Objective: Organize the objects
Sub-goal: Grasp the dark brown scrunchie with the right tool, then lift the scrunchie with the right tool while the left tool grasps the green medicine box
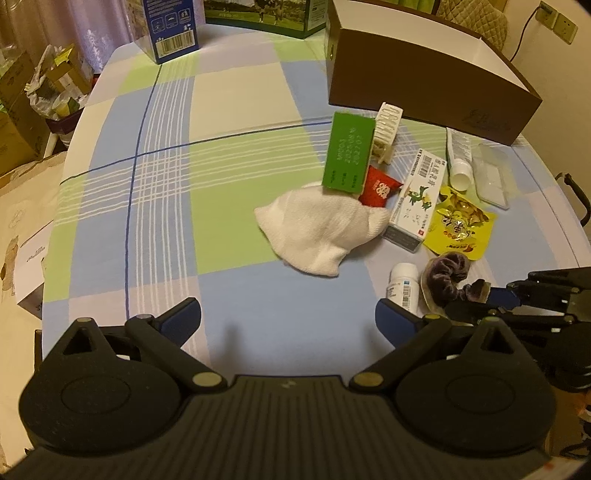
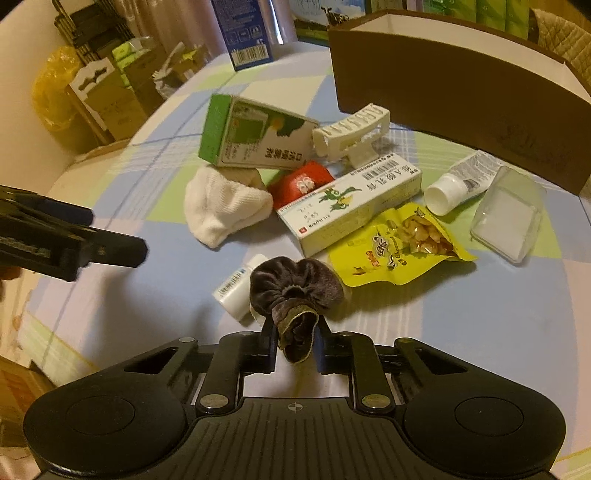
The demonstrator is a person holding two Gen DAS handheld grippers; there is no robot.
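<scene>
Right tool (image 2: 295, 332) clenched on a dark velvet scrunchie (image 2: 295, 284), pinching its near fold between the two fingers, low over the checked cloth of the bench (image 2: 443, 332); whether the scrunchie's far edge touches the cloth cannot be told. Seen also from the left wrist view as a dark bunch (image 1: 448, 275) at the tip of the right tool (image 1: 484, 291). Left tool (image 1: 288, 317) released, jaws spread wide, hovering over bare cloth with nothing between them; visible in the right wrist view entering from the left edge (image 2: 110, 243).

Just beside the scrunchie, to its left, a small white bottle (image 2: 240, 288) lying on its side. Beyond it, a cluster: a white sock (image 2: 225, 206) crumpled, with a green-and-white carton (image 2: 251, 134) propped tilted on its far edge. A red packet (image 2: 301, 182) wedged between sock and a long white medicine box (image 2: 351, 199). A white hair claw clip (image 2: 351, 131) near the carton's right end. A yellow snack pouch (image 2: 395, 247) touching the long box's near side. Further right, a white tube (image 2: 458, 182) with its cap towards the camera, and a clear plastic case (image 2: 509, 218) just beside it.

Behind all, a large brown open box (image 2: 461, 110) with white interior, standing on the bench. At the far edge, a blue carton (image 2: 245, 33).
</scene>
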